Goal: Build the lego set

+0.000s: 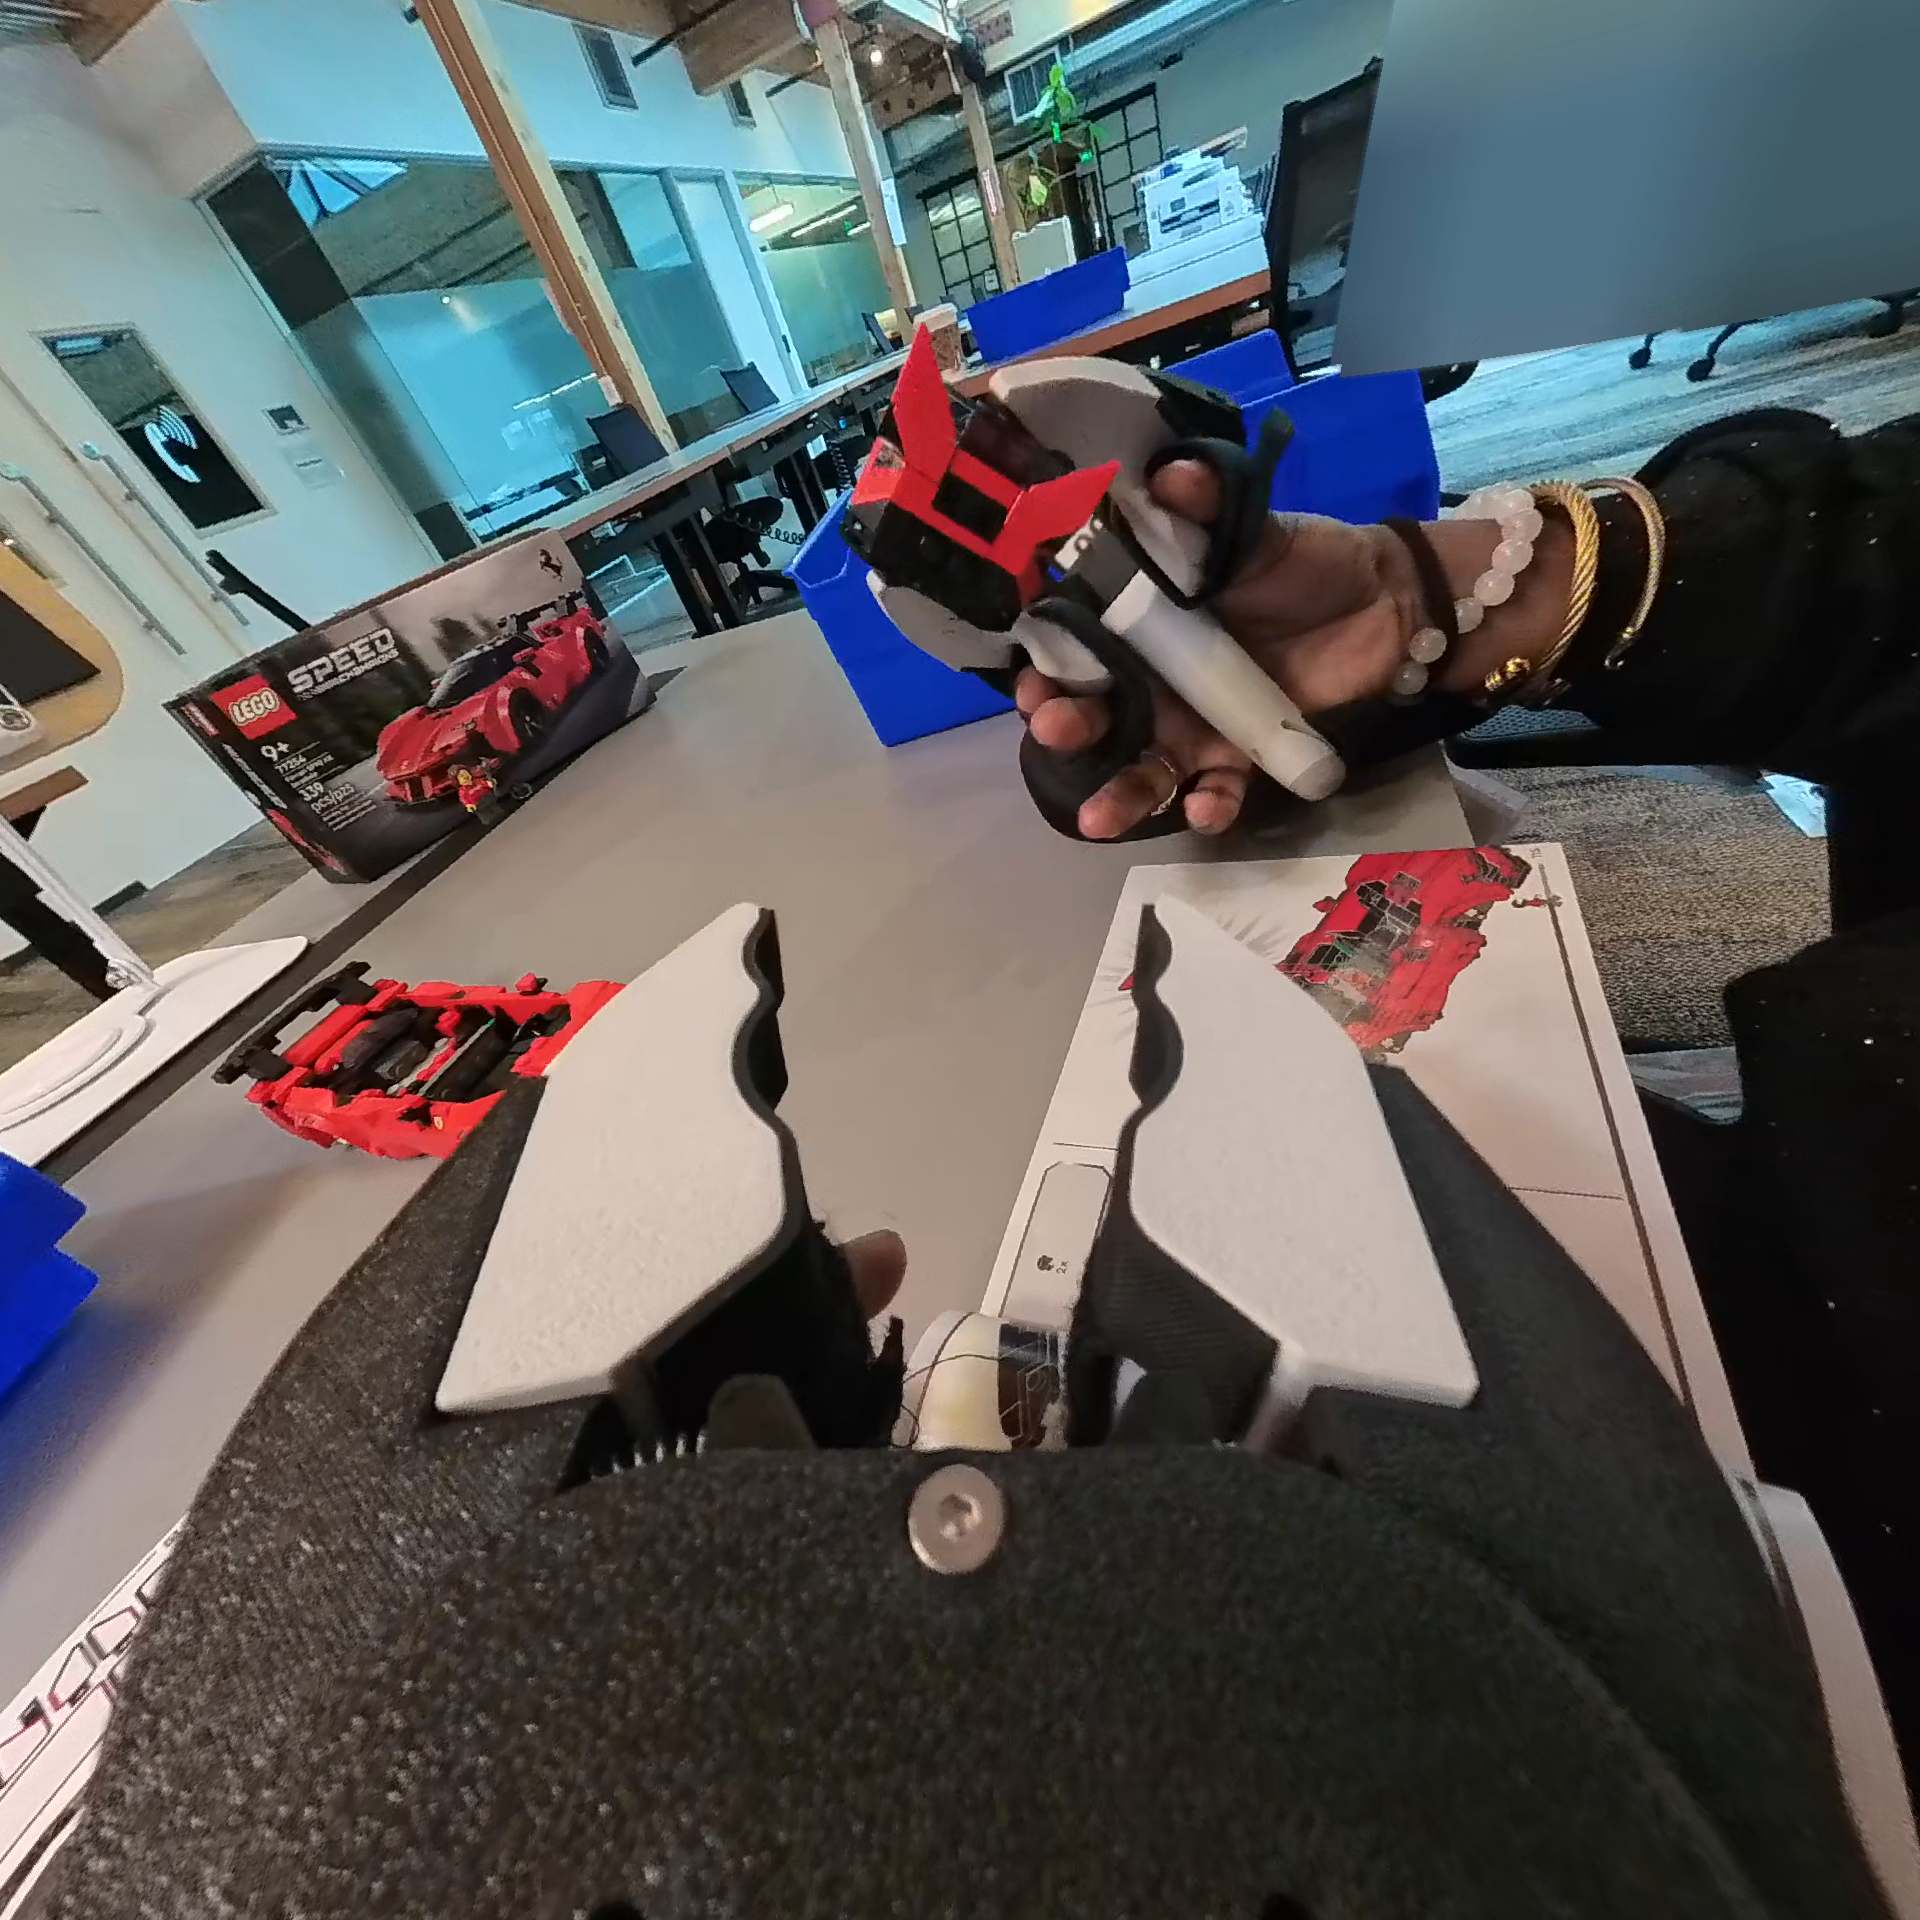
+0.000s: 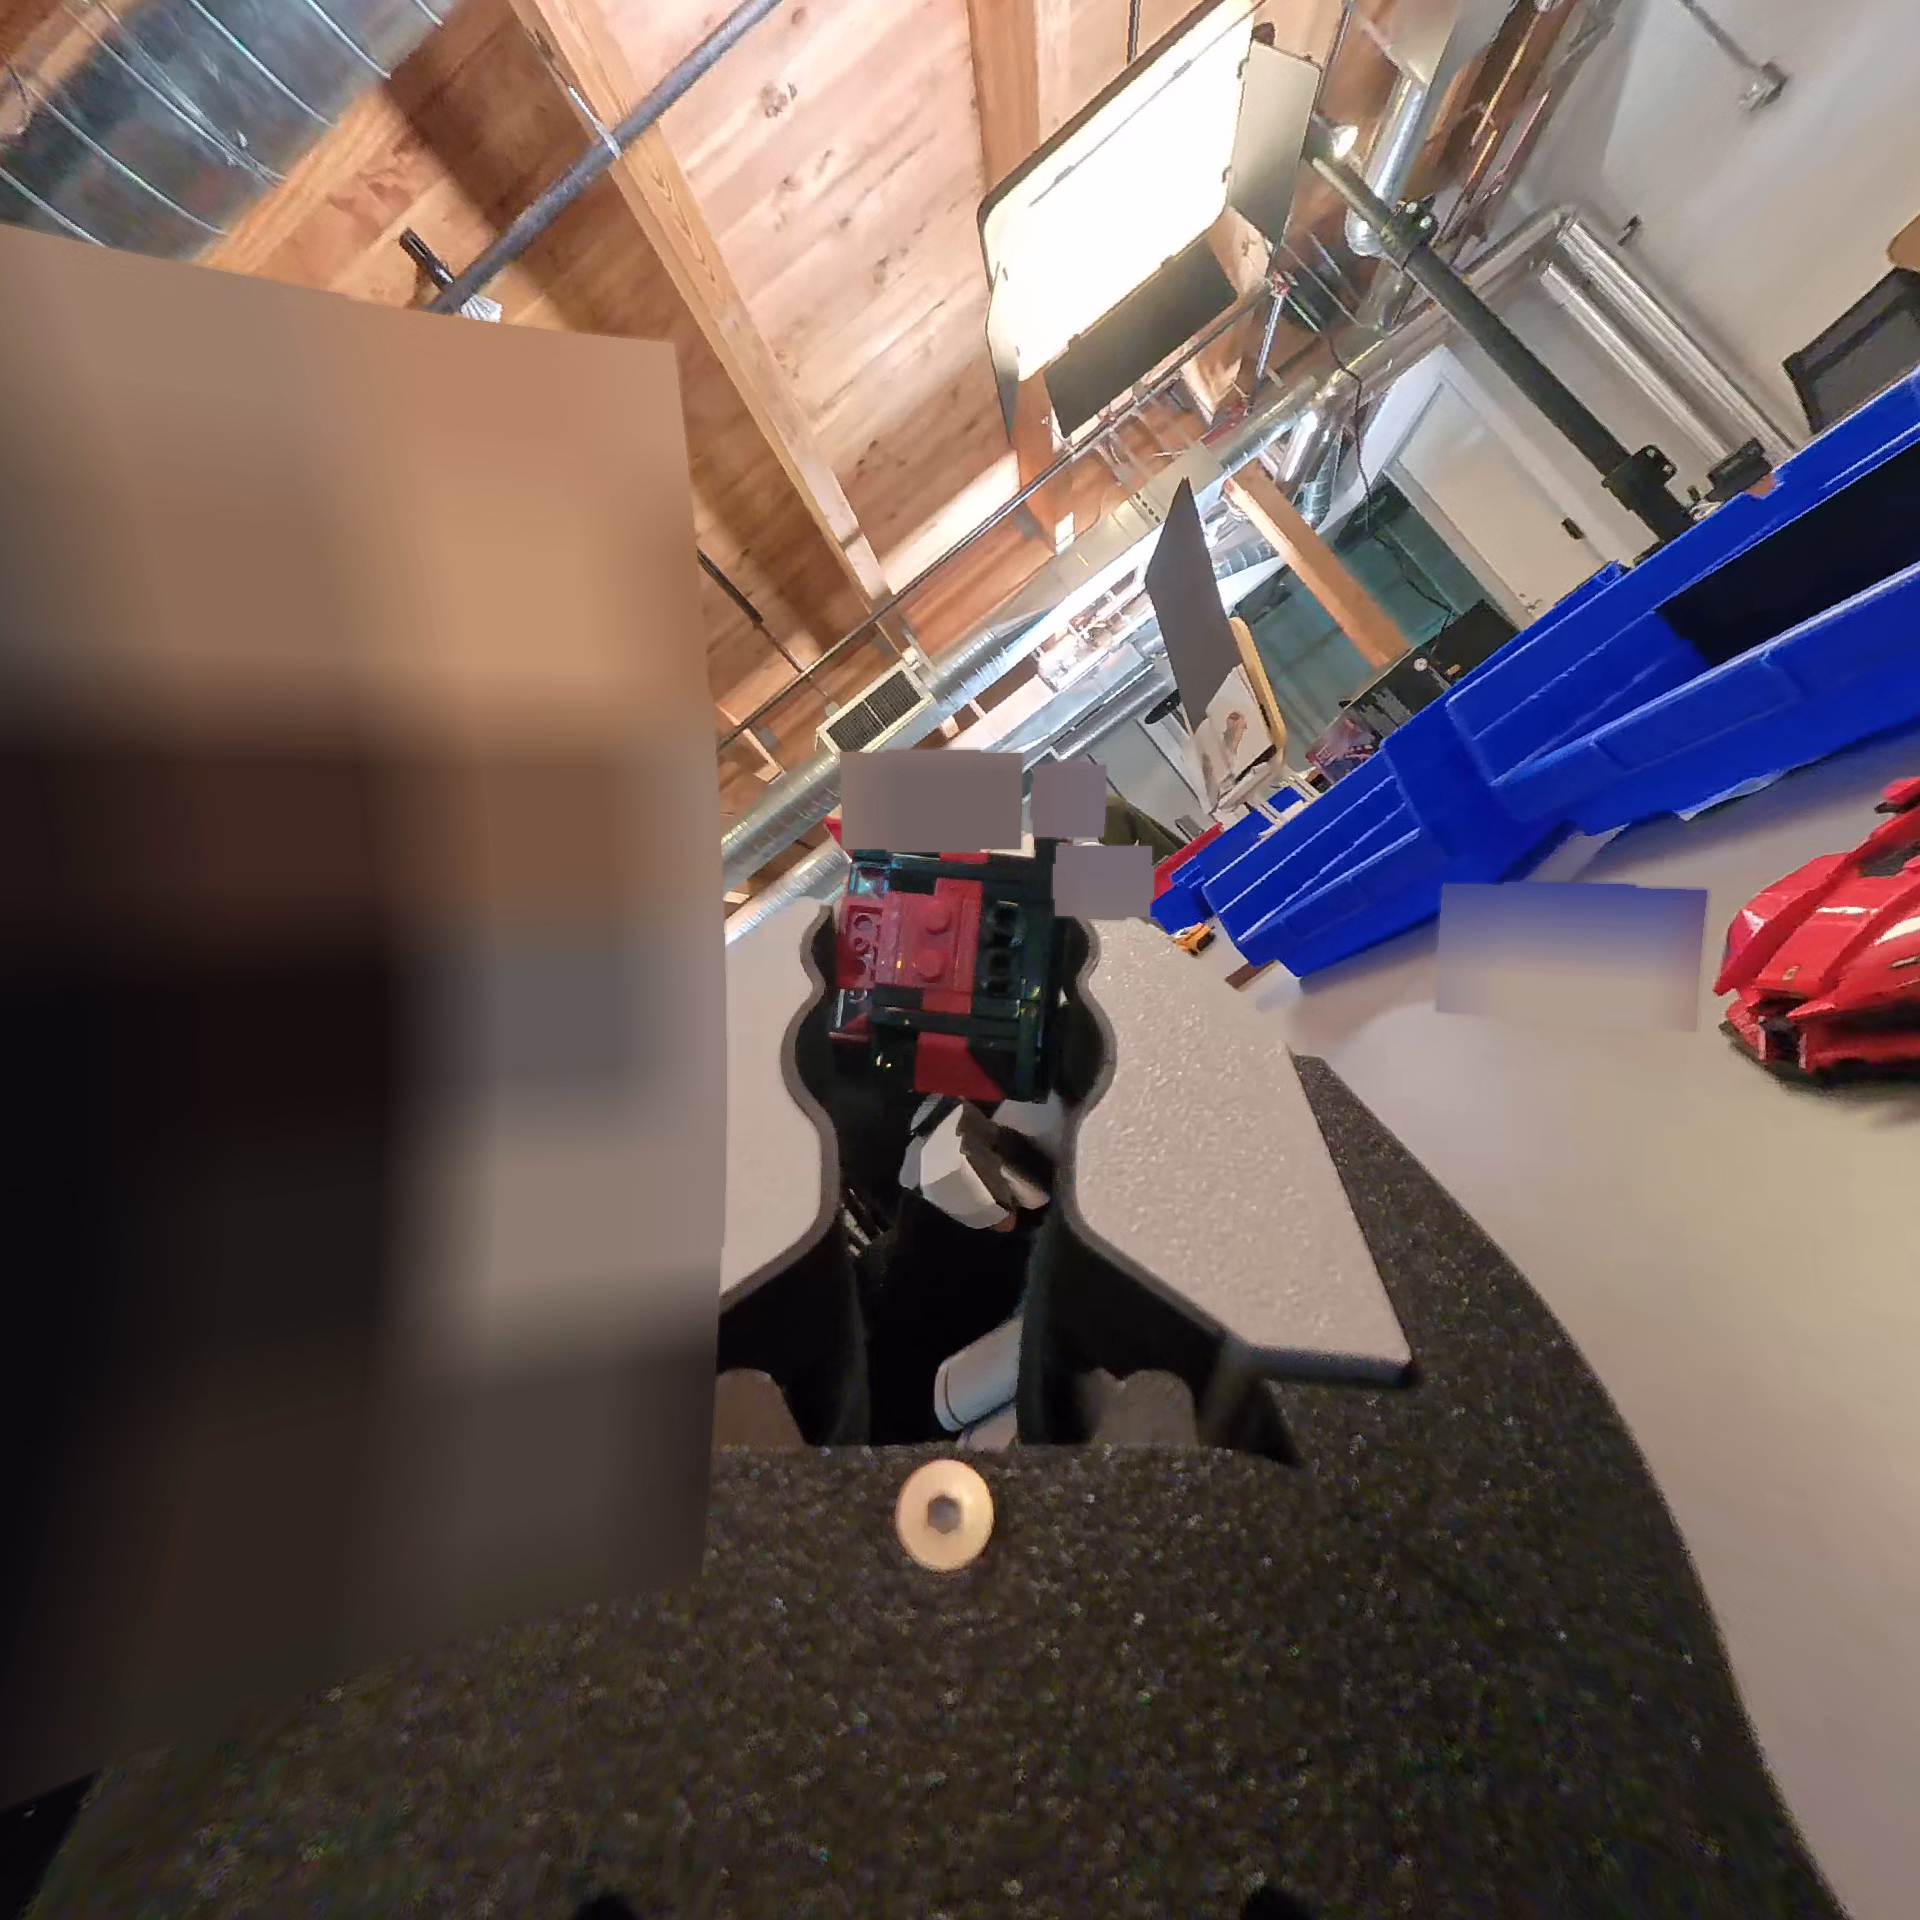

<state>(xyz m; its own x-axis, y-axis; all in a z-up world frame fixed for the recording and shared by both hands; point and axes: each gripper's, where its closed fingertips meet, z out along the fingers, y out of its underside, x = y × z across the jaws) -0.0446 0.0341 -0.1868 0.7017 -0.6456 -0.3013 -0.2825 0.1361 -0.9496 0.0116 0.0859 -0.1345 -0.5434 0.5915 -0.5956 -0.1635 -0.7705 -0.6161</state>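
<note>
My right gripper (image 2: 951,935) is shut on a small red and black lego sub-assembly (image 2: 940,971) and holds it up in the air, tilted toward the ceiling. In the left wrist view the same right gripper (image 1: 935,499) is in a hand above the table's far side, with the sub-assembly (image 1: 966,509) between its jaws. My left gripper (image 1: 956,935) is open and empty, low over the grey table (image 1: 883,831). The partly built red car (image 1: 416,1060) lies on the table to its left and also shows in the right wrist view (image 2: 1829,956).
An open instruction booklet (image 1: 1455,1091) lies under my left gripper's right finger. The lego set's box (image 1: 416,707) stands at the back left. Blue bins (image 1: 904,644) stand behind the right gripper and line the table's side (image 2: 1558,748). A white stand base (image 1: 104,1029) sits far left. There is about 10 cm between the tips of the two grippers. Left tips and right tips are each some 25 cm from the partly built red car (image 1: 416,1060).
</note>
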